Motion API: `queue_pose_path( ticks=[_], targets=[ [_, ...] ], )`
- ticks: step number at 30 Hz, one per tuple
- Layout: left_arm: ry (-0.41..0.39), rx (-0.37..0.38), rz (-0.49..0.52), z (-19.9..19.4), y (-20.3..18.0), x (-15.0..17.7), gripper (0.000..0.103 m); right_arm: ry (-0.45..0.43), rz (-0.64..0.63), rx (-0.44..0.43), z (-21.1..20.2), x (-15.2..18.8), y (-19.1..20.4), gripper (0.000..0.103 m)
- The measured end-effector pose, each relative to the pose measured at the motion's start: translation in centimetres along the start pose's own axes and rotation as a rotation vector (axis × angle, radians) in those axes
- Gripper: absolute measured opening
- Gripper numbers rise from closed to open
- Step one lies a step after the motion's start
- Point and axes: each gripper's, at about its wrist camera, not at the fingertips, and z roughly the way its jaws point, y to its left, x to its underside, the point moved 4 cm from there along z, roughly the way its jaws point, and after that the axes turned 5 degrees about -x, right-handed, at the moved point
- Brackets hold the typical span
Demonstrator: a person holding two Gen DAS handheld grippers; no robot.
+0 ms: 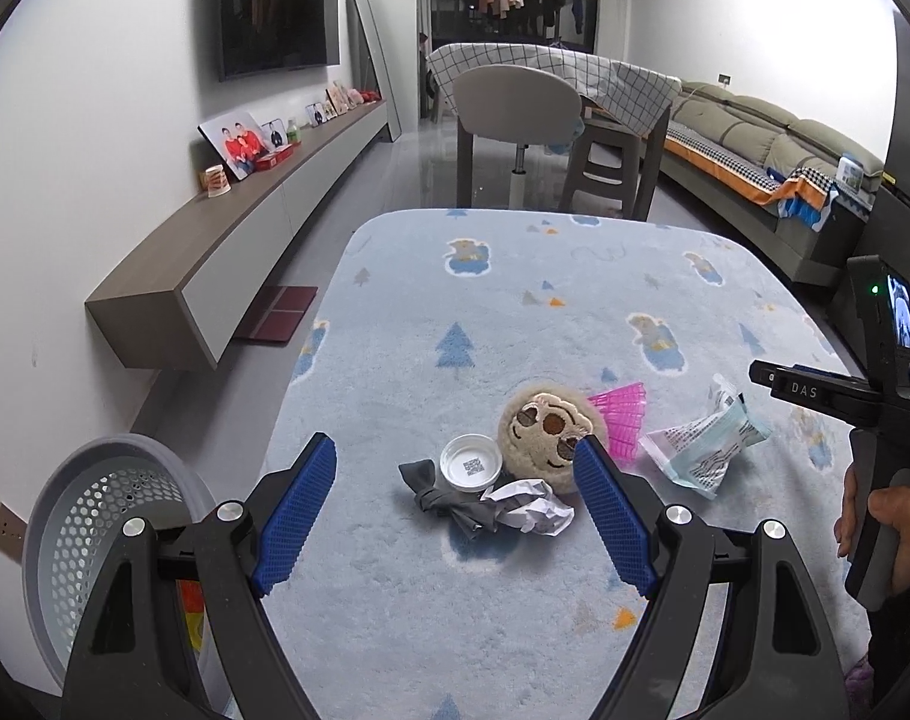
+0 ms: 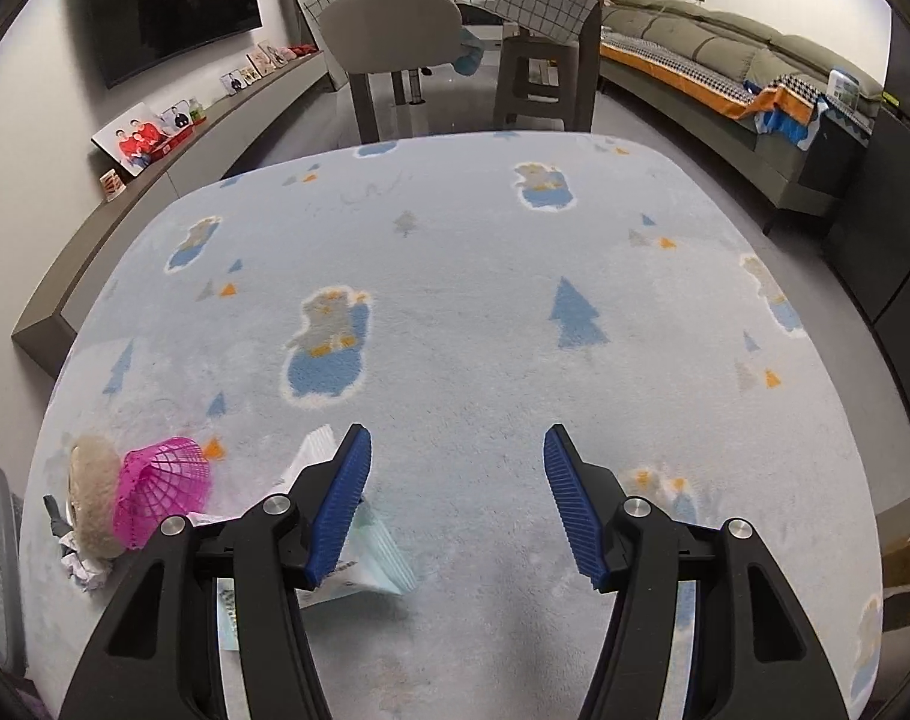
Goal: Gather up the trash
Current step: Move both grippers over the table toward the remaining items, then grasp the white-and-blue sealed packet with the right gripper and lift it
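Observation:
On the pale blue rug (image 1: 515, 312) lie a crumpled white paper (image 1: 530, 507), a white plastic lid (image 1: 471, 461), a grey cloth scrap (image 1: 434, 489), a round beige plush toy (image 1: 548, 429), a pink plastic basket piece (image 1: 623, 414) and a torn plastic wrapper (image 1: 704, 444). My left gripper (image 1: 455, 510) is open above the rug, its fingers either side of the paper and lid. My right gripper (image 2: 455, 504) is open and empty above the rug; the wrapper (image 2: 365, 558) lies under its left finger. A grey perforated trash bin (image 1: 95, 516) stands at lower left.
A low wall cabinet (image 1: 227, 252) with photo frames runs along the left. A table with a chair (image 1: 515, 102) and stool stands beyond the rug. A sofa (image 1: 773, 144) lines the right. The plush toy (image 2: 92, 495) and pink basket (image 2: 161, 492) lie left of the right gripper.

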Motion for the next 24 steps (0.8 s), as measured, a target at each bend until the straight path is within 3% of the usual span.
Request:
queue_pose_path(
  ticks=[6, 18, 24],
  targets=[
    [0.031, -0.003, -0.012, 0.9, 0.3, 0.3, 0.080, 0.095, 0.005, -0.007, 2.1, 1.5, -0.8, 0.058],
    [0.041, -0.041, -0.030, 1.3, 1.3, 1.1, 0.080, 0.144, -0.137, -0.104, -2.0, 6.7, 2.7, 0.058],
    [0.042, -0.070, -0.023, 1.4, 1.3, 1.8, 0.080, 0.122, -0.196, -0.136, -4.5, 7.9, 3.7, 0.058]
  ],
)
